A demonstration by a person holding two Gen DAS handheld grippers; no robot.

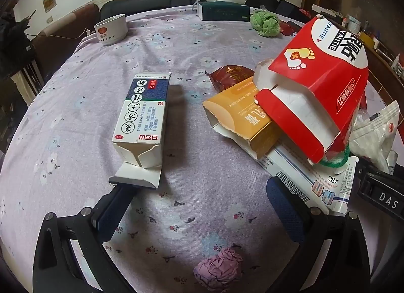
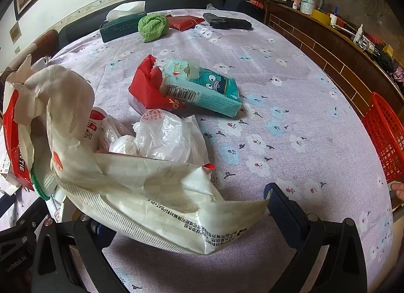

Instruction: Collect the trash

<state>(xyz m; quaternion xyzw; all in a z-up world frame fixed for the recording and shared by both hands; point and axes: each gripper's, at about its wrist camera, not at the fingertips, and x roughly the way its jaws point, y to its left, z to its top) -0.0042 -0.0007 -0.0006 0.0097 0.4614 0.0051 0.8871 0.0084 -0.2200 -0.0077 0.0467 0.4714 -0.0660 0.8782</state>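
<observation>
Tissue pack behind plastic bag

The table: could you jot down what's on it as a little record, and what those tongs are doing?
surface: table under a lilac flowered cloth
left tongs: open, empty
in front of the left tongs: white medicine box, end flap open
trash pile: red carton on top of an orange box
right tongs: open, with a white plastic bag lying across them
far side: tissue box, green cloth, white bowl
right edge: red basket

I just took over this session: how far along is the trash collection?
Early. Nothing visibly collected: the red basket shows no trash. Both grippers, left and right, are open, holding nothing. Left: white medicine box, red carton, white bag, tissue pack.
</observation>
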